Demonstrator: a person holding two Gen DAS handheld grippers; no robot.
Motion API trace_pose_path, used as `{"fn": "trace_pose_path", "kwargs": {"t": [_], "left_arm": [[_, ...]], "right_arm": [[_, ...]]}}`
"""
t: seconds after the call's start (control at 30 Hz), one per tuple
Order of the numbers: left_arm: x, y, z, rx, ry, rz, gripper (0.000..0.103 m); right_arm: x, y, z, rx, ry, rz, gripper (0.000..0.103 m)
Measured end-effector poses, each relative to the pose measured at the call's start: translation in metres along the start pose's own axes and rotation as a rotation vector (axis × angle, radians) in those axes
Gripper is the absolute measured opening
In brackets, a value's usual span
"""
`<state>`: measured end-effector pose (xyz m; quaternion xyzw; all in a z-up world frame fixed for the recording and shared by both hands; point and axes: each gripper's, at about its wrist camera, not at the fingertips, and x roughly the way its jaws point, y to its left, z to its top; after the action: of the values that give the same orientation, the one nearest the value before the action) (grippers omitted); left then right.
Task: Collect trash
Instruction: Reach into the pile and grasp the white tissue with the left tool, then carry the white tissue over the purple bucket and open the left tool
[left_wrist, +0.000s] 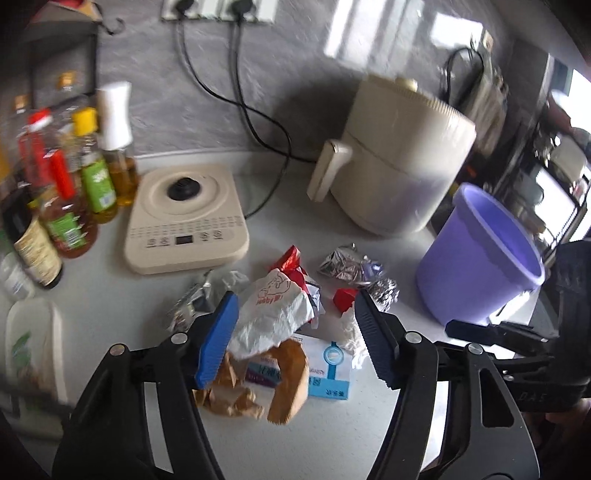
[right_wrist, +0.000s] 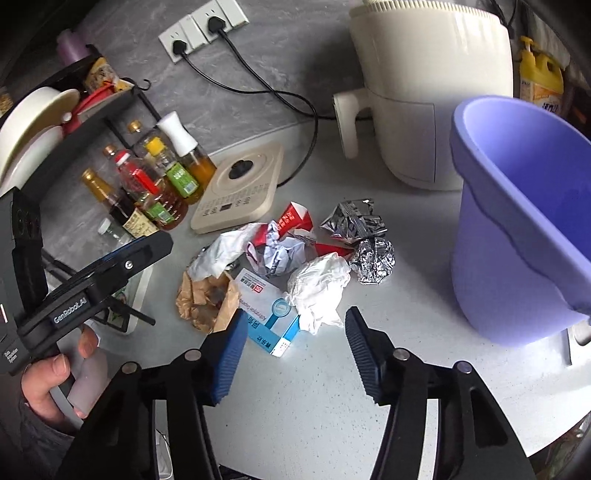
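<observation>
A pile of trash lies on the white counter: a white printed wrapper (left_wrist: 273, 314), a crumpled brown paper bag (left_wrist: 258, 384), a blue-and-white box (left_wrist: 325, 369), crumpled foil (left_wrist: 354, 267), a red carton (right_wrist: 295, 218) and a white tissue (right_wrist: 317, 288). A purple bucket (right_wrist: 517, 221) stands to the right of the pile. My left gripper (left_wrist: 295, 336) is open, its fingers either side of the white wrapper. My right gripper (right_wrist: 293, 354) is open and empty, just in front of the box and tissue. The left gripper also shows at the left of the right wrist view (right_wrist: 110, 269).
A cream air fryer (left_wrist: 391, 158) stands behind the bucket. A cream induction hob (left_wrist: 184, 218) sits behind the pile, its cables running to wall sockets (right_wrist: 203, 29). Several oil and sauce bottles (left_wrist: 74, 184) stand at the left, by a dish rack (right_wrist: 48, 122).
</observation>
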<state>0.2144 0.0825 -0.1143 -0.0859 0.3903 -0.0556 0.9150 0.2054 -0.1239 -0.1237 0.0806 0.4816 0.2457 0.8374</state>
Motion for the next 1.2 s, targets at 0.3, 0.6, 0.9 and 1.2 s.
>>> {"fn": "trace_pose_path", "kwargs": {"t": [0.3,0.6,0.9,1.2], "left_arm": [[0.047,0.005,0.005,0.114,0.092,-0.025,0.007],[0.006,0.041,0.022,0.033,-0.064,-0.019,0.006],[-0.031,0.05,0.002,-0.035,-0.13,0.024,0.006],[-0.052,0.046,-0.016,-0.13,-0.206,0.084,0.006]], "right_arm": [[0.025,-0.009,-0.002,0.08,0.014,-0.077,0.055],[0.05,0.007,0.004,0.054,0.035,-0.091,0.071],[0.101,0.004,0.007,0.031,0.119,-0.099,0.079],[0.108,0.008,0.024,-0.03,0.186,-0.035,0.014]]}}
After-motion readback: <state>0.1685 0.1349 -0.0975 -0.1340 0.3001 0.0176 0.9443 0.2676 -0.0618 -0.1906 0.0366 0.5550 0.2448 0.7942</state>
